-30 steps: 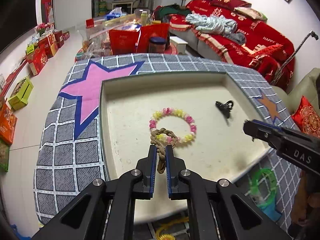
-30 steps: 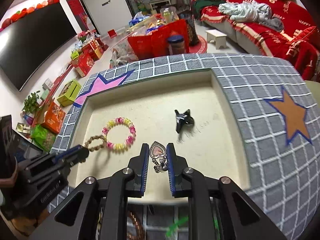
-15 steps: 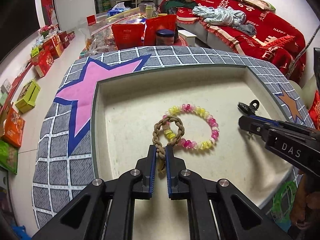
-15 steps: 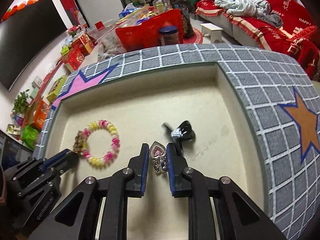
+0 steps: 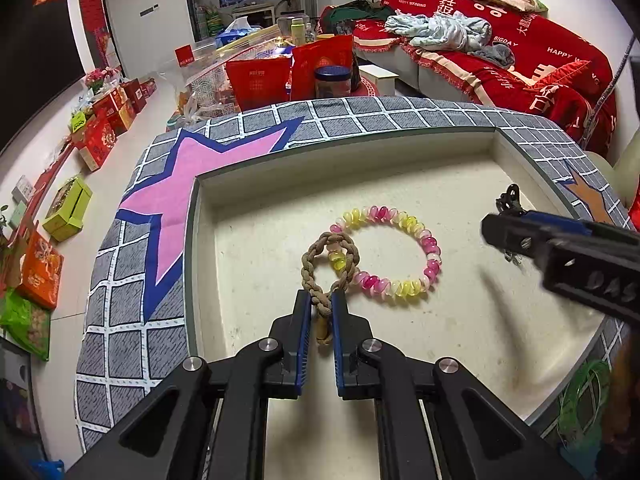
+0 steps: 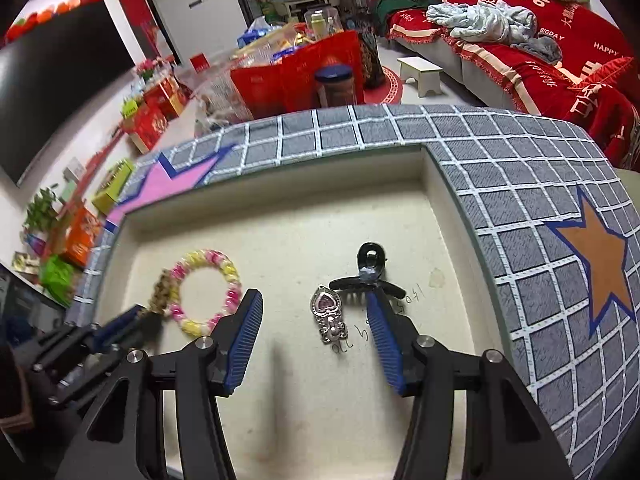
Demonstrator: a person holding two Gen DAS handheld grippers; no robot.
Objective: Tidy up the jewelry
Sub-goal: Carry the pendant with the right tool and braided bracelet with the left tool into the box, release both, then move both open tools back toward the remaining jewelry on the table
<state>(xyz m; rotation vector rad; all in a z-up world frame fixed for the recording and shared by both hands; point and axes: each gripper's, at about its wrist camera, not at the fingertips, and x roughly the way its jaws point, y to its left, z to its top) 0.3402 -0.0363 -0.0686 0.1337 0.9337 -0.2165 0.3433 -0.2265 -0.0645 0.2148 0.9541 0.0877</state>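
Note:
My left gripper (image 5: 321,300) is shut on a braided brown rope loop (image 5: 320,264), which lies over the edge of a pink and yellow bead bracelet (image 5: 404,240) on the cream tray floor (image 5: 272,248). My right gripper (image 6: 312,300) has its jaws opening over the tray. A silver heart pendant (image 6: 328,312) lies free on the floor between its fingers, touching neither. A black hair claw clip (image 6: 368,276) sits just beyond the pendant, by the right fingertip. The bracelet (image 6: 206,292) and rope loop (image 6: 162,294) show at left in the right wrist view.
The tray is sunk into a grey checked cushion (image 6: 520,184) with a pink star (image 5: 192,176) and an orange star (image 6: 600,264). Red bags (image 5: 288,76), boxes and a red sofa (image 5: 520,40) stand beyond. Green items (image 5: 580,392) lie below the tray's near right edge.
The right gripper opened and let the heart pendant drop onto the tray beside the hair clip. The left gripper moved forward and lower with the rope loop, still shut on it.

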